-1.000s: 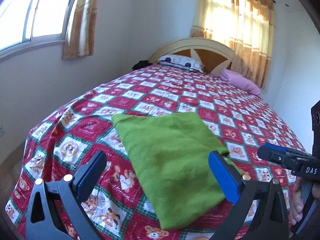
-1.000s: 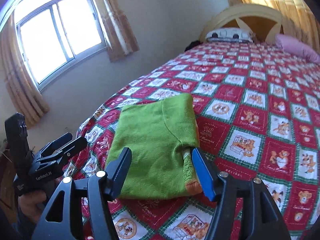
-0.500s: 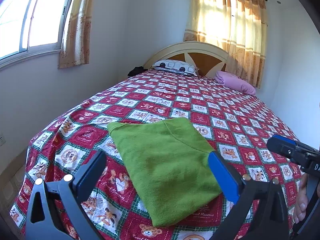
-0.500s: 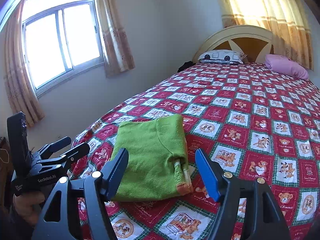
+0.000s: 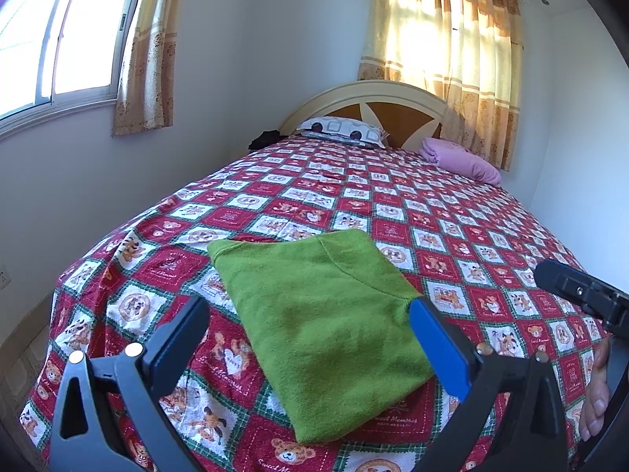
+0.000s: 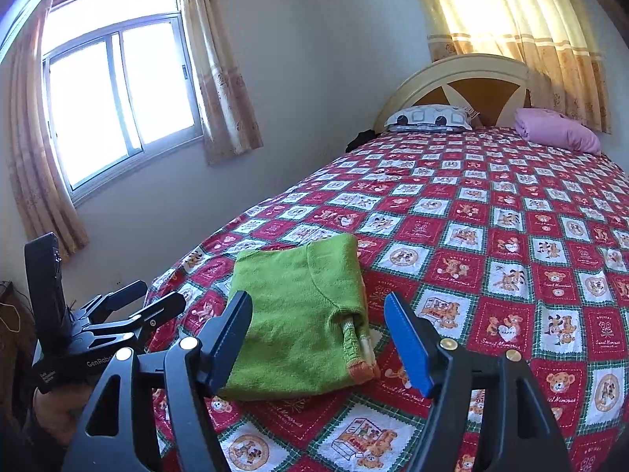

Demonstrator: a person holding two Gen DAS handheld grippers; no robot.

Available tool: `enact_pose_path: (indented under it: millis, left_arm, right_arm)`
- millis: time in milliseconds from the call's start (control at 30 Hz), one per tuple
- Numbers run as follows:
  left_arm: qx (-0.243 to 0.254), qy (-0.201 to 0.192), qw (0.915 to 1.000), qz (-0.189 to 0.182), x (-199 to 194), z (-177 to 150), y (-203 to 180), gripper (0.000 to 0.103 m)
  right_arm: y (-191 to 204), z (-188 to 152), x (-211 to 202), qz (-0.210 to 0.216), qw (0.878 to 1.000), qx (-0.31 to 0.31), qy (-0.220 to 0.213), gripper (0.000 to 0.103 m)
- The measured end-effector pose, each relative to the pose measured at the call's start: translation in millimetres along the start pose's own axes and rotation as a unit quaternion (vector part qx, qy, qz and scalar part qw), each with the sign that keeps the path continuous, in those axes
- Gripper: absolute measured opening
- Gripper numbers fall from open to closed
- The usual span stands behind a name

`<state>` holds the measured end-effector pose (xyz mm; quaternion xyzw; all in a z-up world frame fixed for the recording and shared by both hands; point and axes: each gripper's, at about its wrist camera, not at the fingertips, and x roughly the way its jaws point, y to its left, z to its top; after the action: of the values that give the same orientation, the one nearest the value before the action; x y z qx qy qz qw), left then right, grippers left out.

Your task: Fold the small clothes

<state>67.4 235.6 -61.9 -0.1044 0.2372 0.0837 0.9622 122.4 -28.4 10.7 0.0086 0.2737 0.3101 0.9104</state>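
A small green garment [image 5: 326, 322] lies folded flat in a rough rectangle near the foot of the bed; in the right wrist view [image 6: 298, 326] an orange-trimmed cuff shows at its near right corner. My left gripper [image 5: 310, 338] is open and empty, held above and short of the garment. My right gripper [image 6: 318, 338] is open and empty, also back from the garment. Each gripper shows in the other's view: the left one [image 6: 129, 314] at the left, the right one [image 5: 582, 295] at the right.
The bed has a red, white and green patchwork cover [image 5: 393, 204]. A patterned pillow [image 5: 342, 129] and a pink pillow [image 5: 460, 159] lie by the headboard [image 5: 377, 106]. A wall with a curtained window [image 6: 118, 90] runs along the bed's left side.
Both grippers have pulled back and risen away from the folded garment, so it sits farther off in both views. The garment has not moved.
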Motion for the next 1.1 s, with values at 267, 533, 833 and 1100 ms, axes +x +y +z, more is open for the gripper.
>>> enact_pose_path:
  millis: [267, 533, 833, 1100]
  left_arm:
    - [0.000, 0.000, 1.0000, 0.000, 0.3, -0.3, 0.3, 0.103]
    - [0.002, 0.003, 1.0000, 0.000, 0.9, 2.4, -1.5, 0.103]
    - [0.008, 0.008, 0.9999, 0.001, 2.1, 2.1, -2.9, 0.103]
    - [0.018, 0.003, 0.9998, 0.004, 0.9, 2.3, -5.1, 0.103]
  right_arm:
    - [0.5, -0.7, -1.9, 0.001, 1.000, 0.002, -0.005, 0.071]
    - [1.4, -1.7, -2.1, 0.004, 1.000, 0.002, -0.004, 0.071]
    - [1.7, -1.8, -3.6, 0.008, 1.000, 0.003, -0.009, 0.071]
    - [0.2, 0.8, -13.4, 0.002, 0.999, 0.006, -0.036, 0.071]
